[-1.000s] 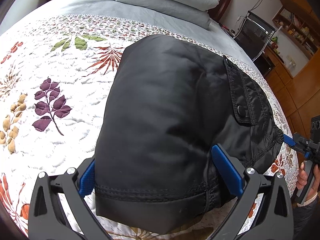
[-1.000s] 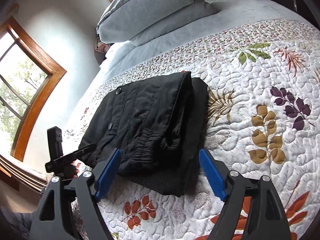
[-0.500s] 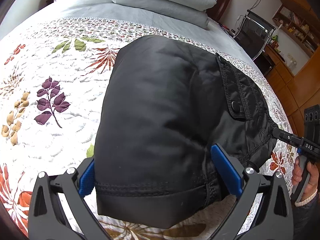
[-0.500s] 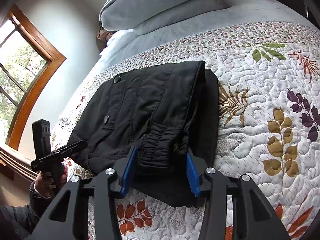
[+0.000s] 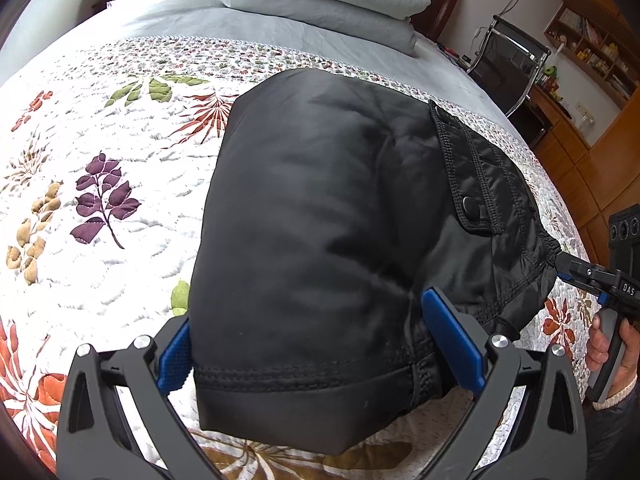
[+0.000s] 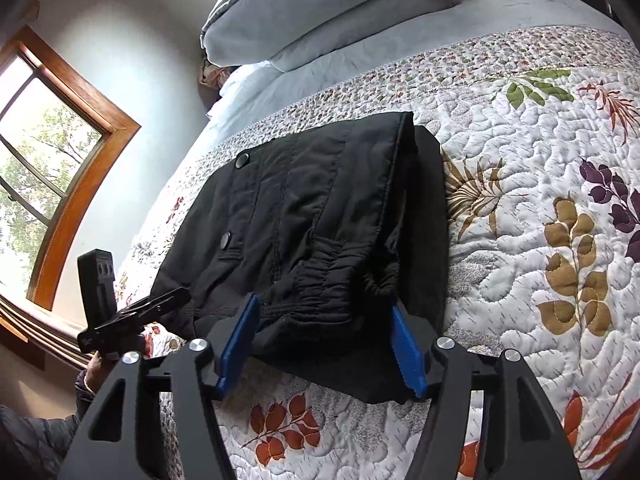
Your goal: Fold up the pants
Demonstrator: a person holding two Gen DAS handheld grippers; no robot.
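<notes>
Your floral quilt (image 5: 120,160) carries the folded black pants (image 5: 320,240), lying flat below the grey pillows (image 6: 320,12). "DAS" reads on your right gripper (image 5: 560,266), seen at the waistband edge. Your left gripper (image 5: 320,348) straddles the hem end, and the right one's blue pads (image 6: 236,344) flank the elastic waistband; whether either clamps fabric, you cannot tell.

My right gripper (image 6: 324,344) straddles the gathered waistband of the folded black pants (image 6: 312,232) on the leaf-print quilt (image 6: 540,184), its blue fingers spread either side.
</notes>
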